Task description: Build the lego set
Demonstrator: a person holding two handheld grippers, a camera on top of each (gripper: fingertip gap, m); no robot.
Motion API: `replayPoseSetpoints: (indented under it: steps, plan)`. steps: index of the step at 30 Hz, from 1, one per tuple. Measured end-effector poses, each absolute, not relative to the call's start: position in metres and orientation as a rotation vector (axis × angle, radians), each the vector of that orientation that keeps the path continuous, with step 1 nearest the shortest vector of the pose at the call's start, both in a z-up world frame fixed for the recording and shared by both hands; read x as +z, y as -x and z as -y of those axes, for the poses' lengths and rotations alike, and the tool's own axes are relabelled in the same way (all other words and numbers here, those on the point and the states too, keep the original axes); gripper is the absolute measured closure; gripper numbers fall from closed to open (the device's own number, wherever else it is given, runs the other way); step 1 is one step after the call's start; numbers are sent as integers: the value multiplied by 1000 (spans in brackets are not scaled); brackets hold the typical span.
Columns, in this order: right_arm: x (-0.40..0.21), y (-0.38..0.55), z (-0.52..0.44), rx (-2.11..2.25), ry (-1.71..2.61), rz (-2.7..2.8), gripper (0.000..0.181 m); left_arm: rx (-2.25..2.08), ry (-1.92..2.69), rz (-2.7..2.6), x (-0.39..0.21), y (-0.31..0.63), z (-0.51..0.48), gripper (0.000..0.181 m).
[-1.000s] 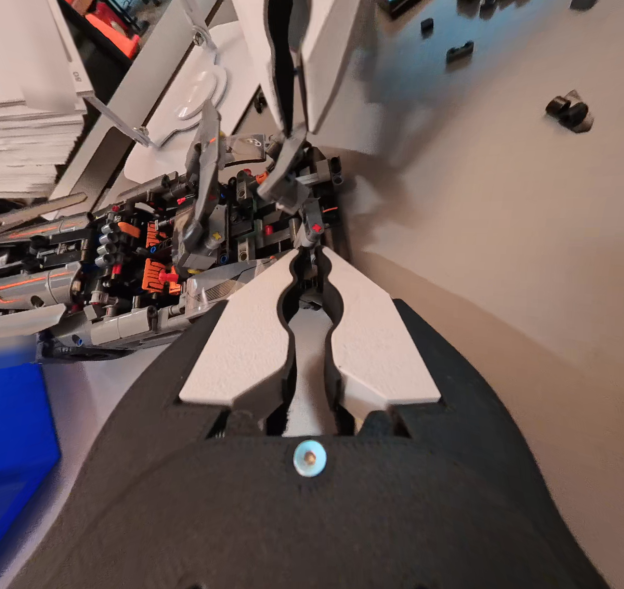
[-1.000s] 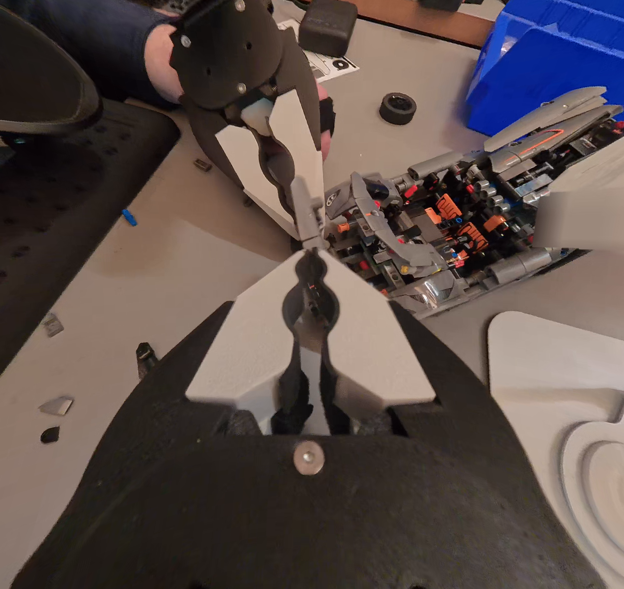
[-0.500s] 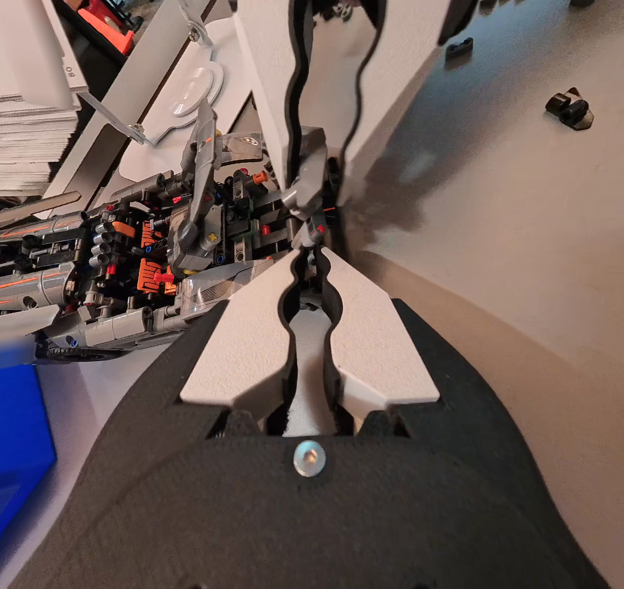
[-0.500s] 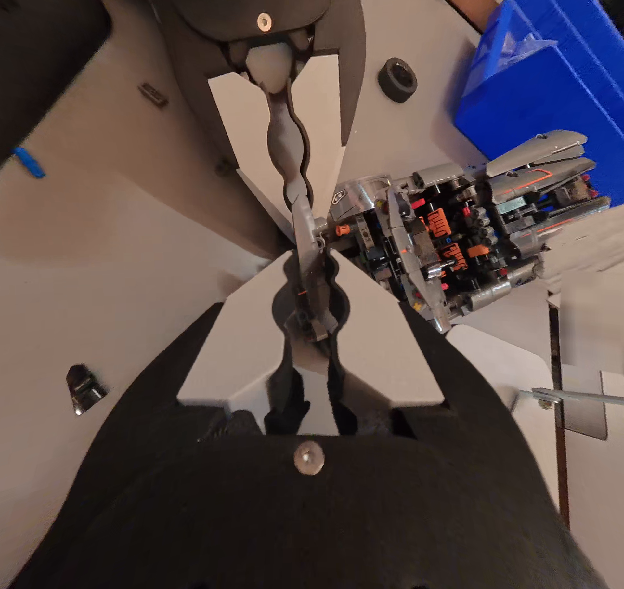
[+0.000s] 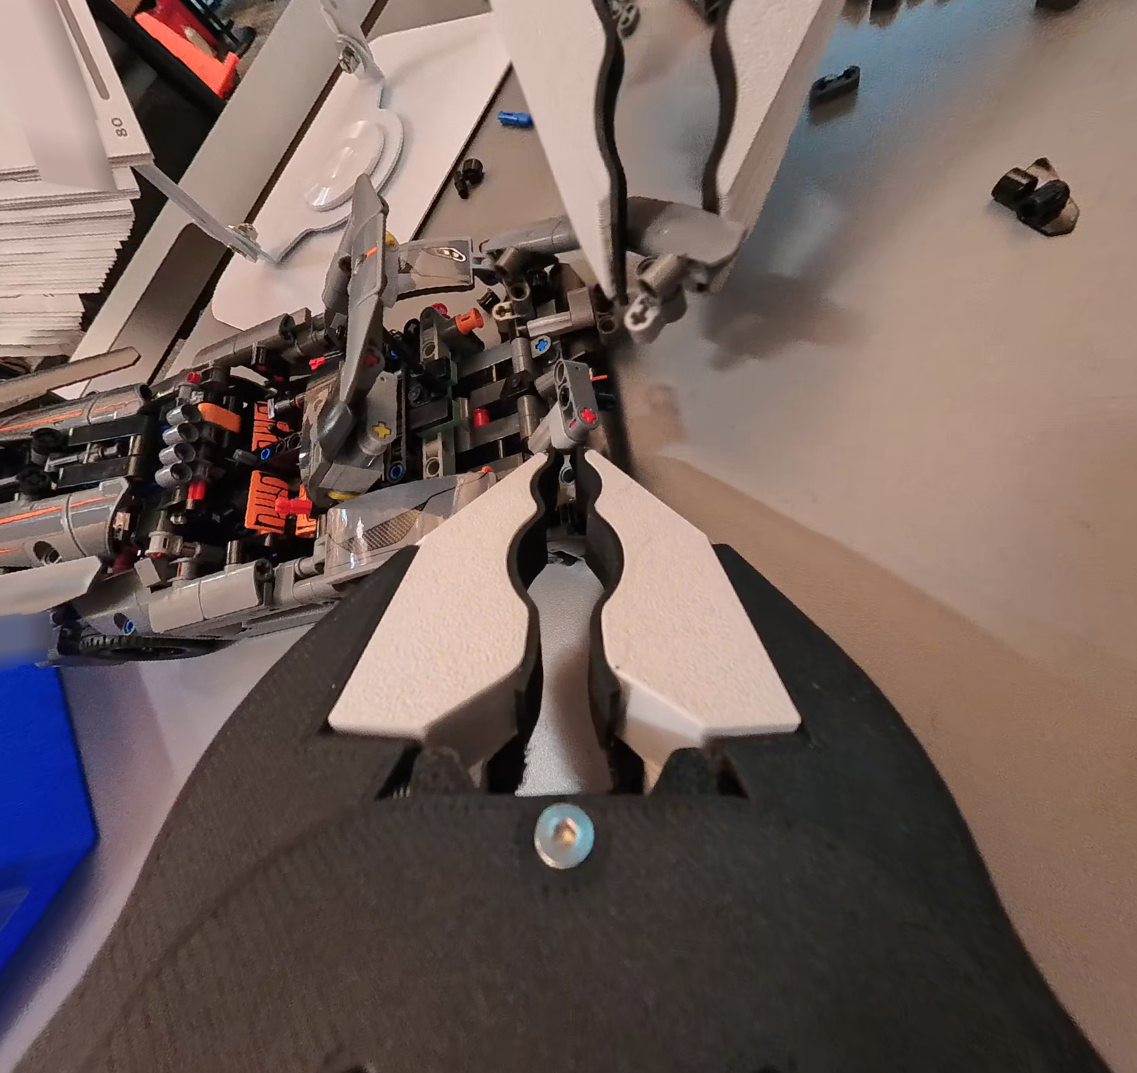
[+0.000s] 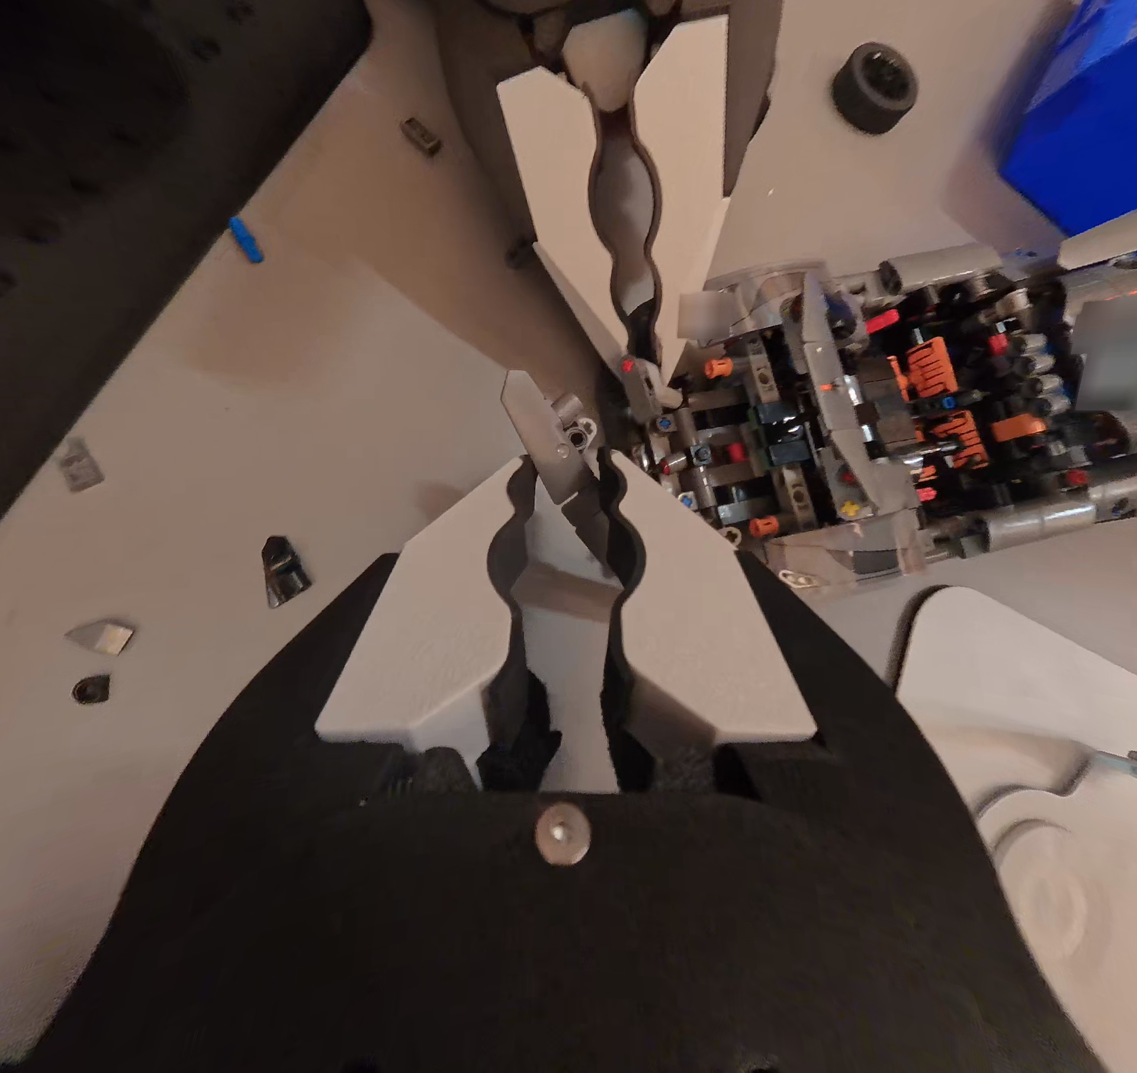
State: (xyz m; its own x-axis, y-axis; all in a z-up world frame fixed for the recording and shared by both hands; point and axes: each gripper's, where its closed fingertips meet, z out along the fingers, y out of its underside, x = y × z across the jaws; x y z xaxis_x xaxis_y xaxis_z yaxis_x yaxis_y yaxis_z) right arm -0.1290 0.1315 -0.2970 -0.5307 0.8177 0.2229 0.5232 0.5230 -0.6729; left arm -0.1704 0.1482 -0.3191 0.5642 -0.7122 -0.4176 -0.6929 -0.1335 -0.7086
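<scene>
Left wrist view: my left gripper (image 5: 565, 459) nipping front edge of grey-and-black lego car model with orange details (image 5: 258, 428), fingers nearly together on dark part there. Model sitting on pale grey tabletop (image 5: 923, 428). My right gripper (image 6: 566, 465) pinching grey angled lego panel piece (image 6: 547, 446), holding it just beside model's front. Loose dark lego bits (image 6: 284, 563) lying apart on tabletop.

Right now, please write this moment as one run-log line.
left gripper: shut on front of lego car | right gripper: holding grey panel piece beside car front | piece not attached yet
</scene>
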Motion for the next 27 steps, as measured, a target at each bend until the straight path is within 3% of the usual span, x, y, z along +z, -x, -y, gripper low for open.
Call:
replayPoseSetpoints:
  steps: [21,27]
  plan:
    - [-319,97,-132,630,1088,2459,149,-23,1849,-1147,-319,171,-148,179]
    - [-297,110,-139,737,1136,2317,159,-24,1855,-1144,-319,173,-148,178]
